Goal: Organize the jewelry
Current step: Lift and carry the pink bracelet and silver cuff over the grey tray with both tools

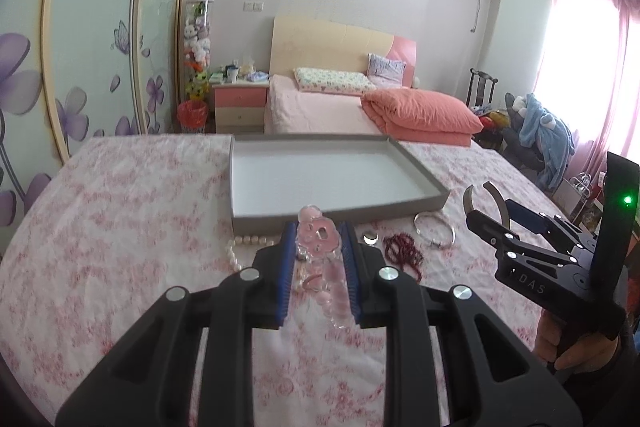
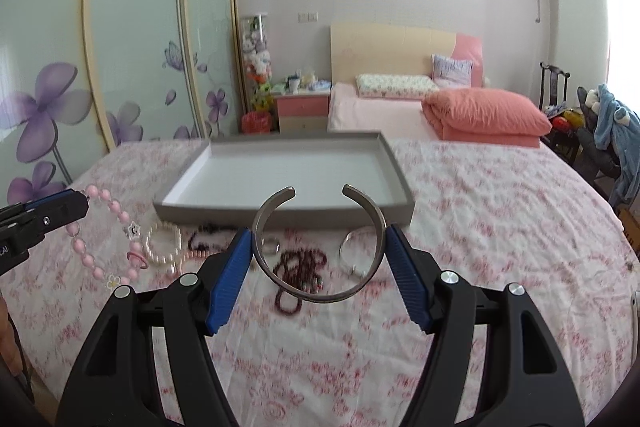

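My left gripper (image 1: 318,233) is shut on a pink bead bracelet (image 1: 320,239) and holds it above the bed, just before the grey tray (image 1: 424,183); the bracelet hangs from it in the right wrist view (image 2: 102,211). My right gripper (image 2: 318,239) is shut on a silver open cuff bangle (image 2: 320,297), lifted in front of the tray (image 2: 396,163); it shows in the left wrist view (image 1: 486,203). On the bedspread lie a pearl bracelet (image 2: 162,247), a dark red bead string (image 2: 300,267), a thin silver bangle (image 2: 352,251) and a small ring (image 2: 270,245).
The tray sits on a floral pink bedspread (image 2: 500,207). Behind stand a second bed with an orange quilt (image 2: 488,119), a pink nightstand (image 2: 304,111), sliding wardrobe doors (image 2: 132,47) on the left and a chair with clothes (image 2: 612,131) on the right.
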`<act>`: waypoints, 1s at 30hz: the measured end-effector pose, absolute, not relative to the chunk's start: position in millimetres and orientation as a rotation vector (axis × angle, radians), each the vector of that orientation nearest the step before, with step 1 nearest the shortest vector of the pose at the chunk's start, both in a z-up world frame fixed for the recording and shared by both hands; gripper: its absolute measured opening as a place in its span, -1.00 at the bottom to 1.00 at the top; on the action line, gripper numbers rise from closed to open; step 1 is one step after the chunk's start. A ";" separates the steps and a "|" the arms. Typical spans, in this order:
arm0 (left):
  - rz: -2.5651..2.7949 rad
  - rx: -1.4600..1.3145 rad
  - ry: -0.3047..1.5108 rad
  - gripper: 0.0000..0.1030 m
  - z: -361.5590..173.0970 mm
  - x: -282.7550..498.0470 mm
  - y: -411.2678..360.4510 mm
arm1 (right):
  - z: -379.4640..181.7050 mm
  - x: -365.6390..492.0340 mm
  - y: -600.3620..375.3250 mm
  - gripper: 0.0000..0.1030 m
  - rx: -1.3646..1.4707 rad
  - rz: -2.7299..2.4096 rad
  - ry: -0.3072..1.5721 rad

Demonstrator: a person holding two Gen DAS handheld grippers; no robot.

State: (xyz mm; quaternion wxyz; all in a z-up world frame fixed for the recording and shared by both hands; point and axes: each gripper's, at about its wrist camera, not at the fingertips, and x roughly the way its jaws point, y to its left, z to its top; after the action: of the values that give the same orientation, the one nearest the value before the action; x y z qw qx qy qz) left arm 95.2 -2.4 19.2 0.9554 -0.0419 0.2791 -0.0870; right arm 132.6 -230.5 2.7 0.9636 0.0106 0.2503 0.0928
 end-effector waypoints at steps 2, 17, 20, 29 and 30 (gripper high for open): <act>-0.175 -0.077 0.542 -0.55 28.8 99.5 -4.1 | 9.5 136.5 -232.0 0.31 0.026 0.182 0.485; -0.124 -0.032 0.424 -0.55 72.0 160.9 -16.1 | 51.2 177.5 -229.0 0.32 0.023 0.169 0.309; -0.110 -0.040 0.430 -0.55 67.9 179.4 -17.0 | 53.7 194.8 -229.7 0.32 0.029 0.164 0.299; -0.088 -0.058 0.494 -0.55 45.1 241.7 -14.8 | 34.4 254.6 -226.0 0.32 0.068 0.168 0.367; -0.087 -0.056 0.501 -0.55 41.7 248.2 -14.9 | 30.8 260.9 -225.3 0.32 0.072 0.170 0.382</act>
State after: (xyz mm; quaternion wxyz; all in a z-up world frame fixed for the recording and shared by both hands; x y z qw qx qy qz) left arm 248.2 -14.9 41.7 0.9675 -0.0275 0.2477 -0.0429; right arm 260.9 -225.3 30.8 0.9776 0.0357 0.1895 0.0845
